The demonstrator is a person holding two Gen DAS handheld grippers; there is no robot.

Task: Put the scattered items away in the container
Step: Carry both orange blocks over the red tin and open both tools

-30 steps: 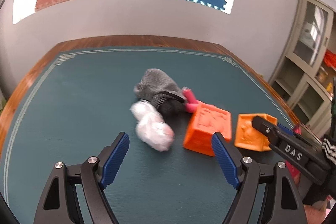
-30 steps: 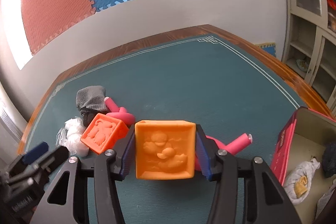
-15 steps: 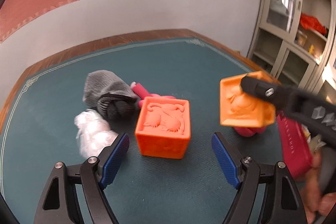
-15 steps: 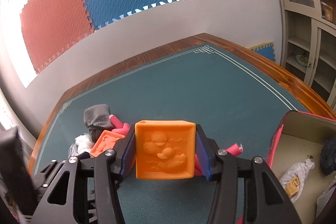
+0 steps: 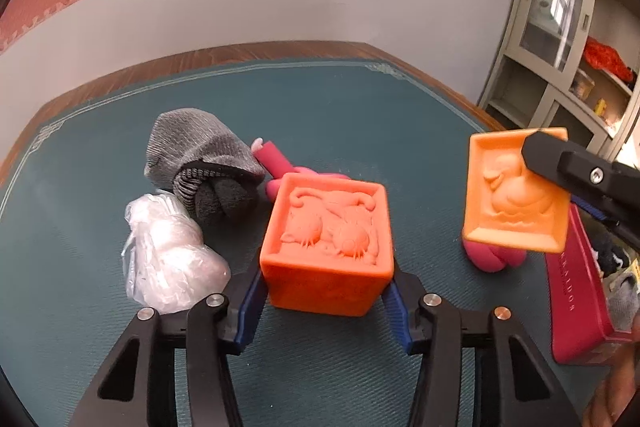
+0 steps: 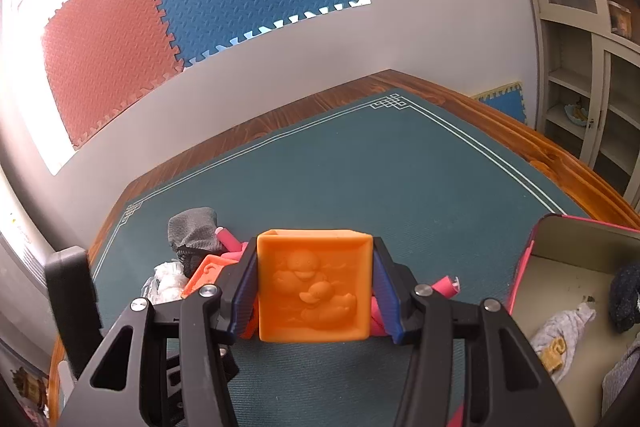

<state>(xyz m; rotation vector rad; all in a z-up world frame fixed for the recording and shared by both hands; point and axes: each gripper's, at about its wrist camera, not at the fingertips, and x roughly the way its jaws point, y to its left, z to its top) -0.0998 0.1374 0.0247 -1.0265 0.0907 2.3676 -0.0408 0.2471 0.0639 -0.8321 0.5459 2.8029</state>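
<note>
Between the left tongs (image 5: 326, 293), newly clamped, sits the cat block (image 5: 326, 247); right tongs (image 6: 316, 293) carry the duck block (image 6: 314, 289) boxward.

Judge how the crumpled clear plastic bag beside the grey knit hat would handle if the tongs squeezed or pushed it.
The crumpled plastic bag looks thin and wrinkled, so it would probably collapse under the tongs rather than resist. Its glossy film suggests it may slip. It seems light for its bulk, so a push would likely slide it across the table mat toward the grey knit hat, not roll it.
</note>
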